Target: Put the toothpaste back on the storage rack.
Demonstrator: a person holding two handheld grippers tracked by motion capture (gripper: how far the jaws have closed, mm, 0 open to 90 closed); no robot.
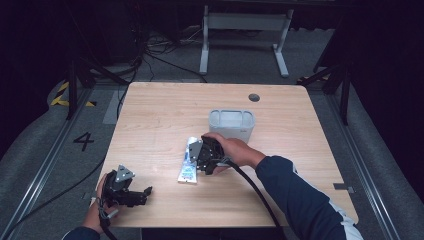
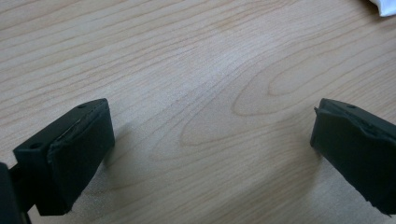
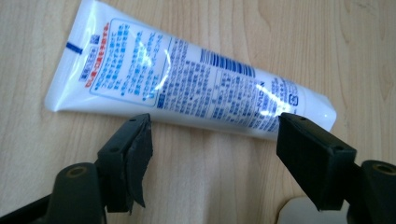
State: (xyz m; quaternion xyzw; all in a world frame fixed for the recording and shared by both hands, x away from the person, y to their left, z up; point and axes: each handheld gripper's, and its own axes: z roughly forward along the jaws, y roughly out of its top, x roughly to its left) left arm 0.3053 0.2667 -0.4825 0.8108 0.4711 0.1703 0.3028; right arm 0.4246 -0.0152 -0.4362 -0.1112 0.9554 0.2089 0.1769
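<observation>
Right gripper (image 3: 212,140) hangs low over the counter (image 3: 196,186), jaws spread and pinching nothing. Just ahead of its tips lies a white tube (image 3: 187,79) with blue print, flat across the gap, apart from both jaws. Beyond it stands a grey bin (image 1: 231,123). Left gripper (image 2: 210,144), well off, rests with its jaws spread over bare wood.

The right hand (image 1: 235,150) and its tongs (image 1: 204,156) cover part of the tube (image 1: 188,170). The tube's (image 3: 187,79) print is too small to read. A white thing (image 2: 384,6) is cut off at the left gripper view's corner.
</observation>
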